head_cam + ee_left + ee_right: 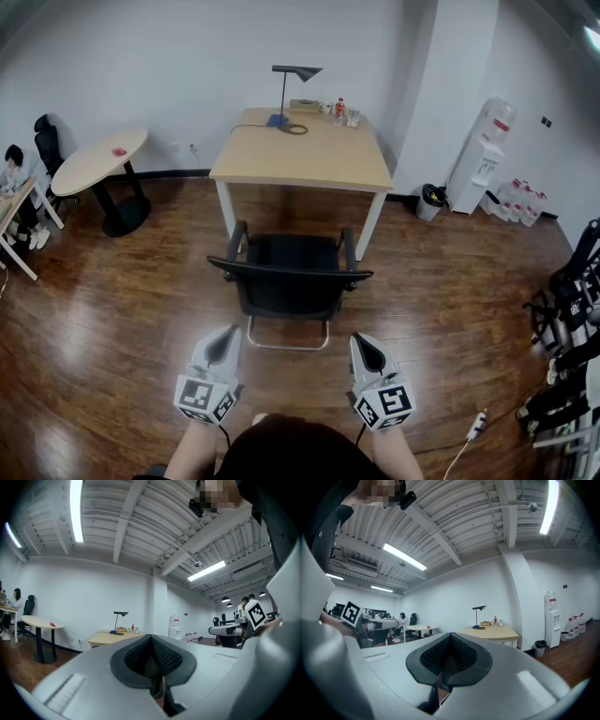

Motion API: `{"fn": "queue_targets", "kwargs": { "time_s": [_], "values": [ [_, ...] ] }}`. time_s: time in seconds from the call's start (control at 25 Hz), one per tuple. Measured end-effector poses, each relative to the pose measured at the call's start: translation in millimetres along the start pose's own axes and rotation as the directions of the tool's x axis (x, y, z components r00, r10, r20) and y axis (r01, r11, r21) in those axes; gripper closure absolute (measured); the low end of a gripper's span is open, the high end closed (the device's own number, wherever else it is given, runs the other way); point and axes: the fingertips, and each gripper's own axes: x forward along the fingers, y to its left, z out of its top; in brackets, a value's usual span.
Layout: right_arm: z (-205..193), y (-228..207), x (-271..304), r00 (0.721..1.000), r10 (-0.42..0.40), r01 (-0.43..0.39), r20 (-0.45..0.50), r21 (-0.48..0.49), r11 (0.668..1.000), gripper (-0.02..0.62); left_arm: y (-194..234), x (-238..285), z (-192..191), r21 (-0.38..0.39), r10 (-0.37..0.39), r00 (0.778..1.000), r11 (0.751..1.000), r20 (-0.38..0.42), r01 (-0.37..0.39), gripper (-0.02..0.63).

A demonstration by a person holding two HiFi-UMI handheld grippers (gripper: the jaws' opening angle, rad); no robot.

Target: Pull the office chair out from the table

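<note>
A black office chair (289, 277) stands in front of the light wooden table (302, 159), its backrest toward me and its seat near the table's front edge. My left gripper (223, 345) is held short of the chair's left rear, jaws shut and holding nothing. My right gripper (366, 353) is short of the chair's right rear, also shut with nothing in it. Neither touches the chair. In the left gripper view the shut pads (151, 657) fill the bottom, with the table (112, 637) far beyond. The right gripper view shows its shut pads (448, 658) and the table (490, 632).
A black desk lamp (291, 94) and small items stand at the table's far edge. A round side table (98, 159) is at left, with a seated person (17, 187) beyond. A water dispenser (478, 159), a bin (431, 200) and equipment racks (572, 309) are at right.
</note>
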Motion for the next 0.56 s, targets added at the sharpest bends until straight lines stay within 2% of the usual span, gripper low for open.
{"fn": "queue_targets", "kwargs": {
  "time_s": [0.4, 0.56],
  "values": [
    [0, -15, -18, 1.000, -0.028, 0.028, -0.003, 0.010, 1.000, 0.583, -13, 5, -3, 0.023, -0.033, 0.999, 0.999, -0.019, 0.034, 0.604],
    [-5, -18, -23, 1.000, -0.023, 0.023, -0.017, 0.009, 1.000, 0.583, -16, 6, -6, 0.004, -0.031, 0.999, 0.999, -0.020, 0.031, 0.604]
  ]
}}
